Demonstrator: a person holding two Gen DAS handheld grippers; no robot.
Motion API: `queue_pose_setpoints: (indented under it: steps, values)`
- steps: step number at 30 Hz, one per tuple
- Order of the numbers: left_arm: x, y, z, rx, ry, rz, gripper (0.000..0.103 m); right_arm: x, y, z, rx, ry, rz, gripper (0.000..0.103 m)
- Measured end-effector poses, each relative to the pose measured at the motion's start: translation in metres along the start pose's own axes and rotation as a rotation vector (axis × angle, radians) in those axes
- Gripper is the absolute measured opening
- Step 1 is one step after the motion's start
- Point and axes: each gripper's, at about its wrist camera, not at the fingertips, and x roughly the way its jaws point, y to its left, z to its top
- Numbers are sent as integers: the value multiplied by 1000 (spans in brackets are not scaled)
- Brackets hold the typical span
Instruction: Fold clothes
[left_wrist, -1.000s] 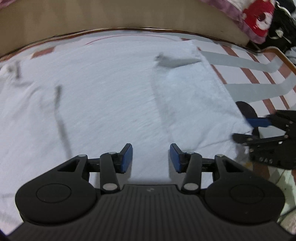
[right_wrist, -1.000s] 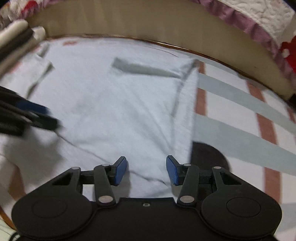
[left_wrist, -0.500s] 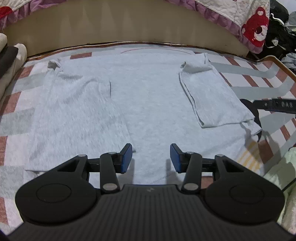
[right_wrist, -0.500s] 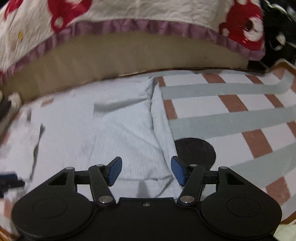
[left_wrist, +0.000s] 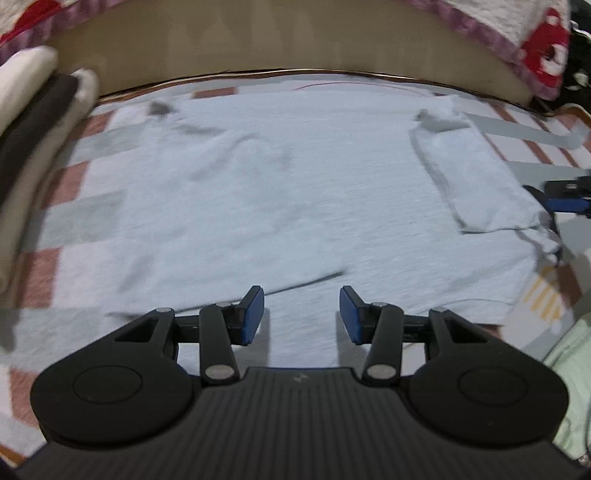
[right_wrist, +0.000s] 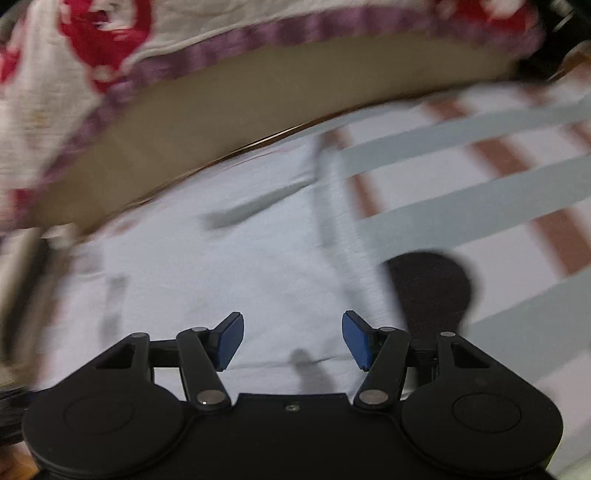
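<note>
- The left tool (left_wrist: 301, 313) hovers over the near hem of the shirt, its blue pads set wide apart with nothing between them.
- The right tool (right_wrist: 292, 338) is likewise spread wide and empty, above the shirt's right side; its tip shows in the left wrist view at the shirt's right edge (left_wrist: 567, 195).
- A pale grey shirt (left_wrist: 295, 192) lies flat on the checked cloth (left_wrist: 62, 218) that covers the bench, reaching from near the front edge almost to the far edge.
- The shirt's right sleeve (left_wrist: 476, 173) is folded inward onto the body; the left side is folded in too, though blur hides the exact line.
- A dark round patch (right_wrist: 430, 291) lies on the cloth just beside the shirt's right edge.
- A stack of folded clothes (left_wrist: 26, 122) sits at the bench's far left corner.
- Beyond the far edge hangs a quilt (right_wrist: 110, 55) with red figures and a purple border.
</note>
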Motion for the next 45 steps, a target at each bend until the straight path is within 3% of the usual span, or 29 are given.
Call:
queue_pose_setpoints:
  steps: [2,4,10,16,19,24,28,29,30,32,34,36,39,42,45]
  values:
    - [-3,8,0,-18,-1,8,44,-6,-9,4,36,-12,50,62]
    - [-3,12,0,-34,-4,9,44,-7,-16,5,68,-23,46,62]
    - [19,-23,6,-33,-6,-86,44,6,-16,4,9,-11,-152,64]
    - [42,-72,23,19,-11,-173,44,30,-36,16,-30,61,-231,65]
    - [56,-104,60,113,-62,-192,44,36,-44,21,-23,66,-209,65]
    - [99,-151,130,222,-99,-221,44,24,-24,28,-91,-25,-149,65]
    - [147,-189,167,284,-1,-289,41,39,-16,26,-163,50,-142,61]
    - [158,-197,174,288,27,-297,41,43,-16,25,-176,71,-159,54]
    - [168,-202,180,284,41,-279,41,46,-17,24,-189,90,-179,52]
    - [186,-207,187,270,49,-214,37,47,-19,22,-205,125,-205,36]
    - [199,-210,191,283,41,-146,32,42,-24,22,-200,151,-199,31]
    - [199,-214,192,334,2,-100,30,38,-24,20,-215,168,-198,29]
    - [194,-212,189,366,-57,38,31,34,-20,16,-262,199,-209,29]
    - [184,-193,187,283,-45,14,31,29,-23,14,-252,223,-198,29]
    - [160,-184,171,267,-56,-91,34,17,-32,9,-216,248,-194,36]
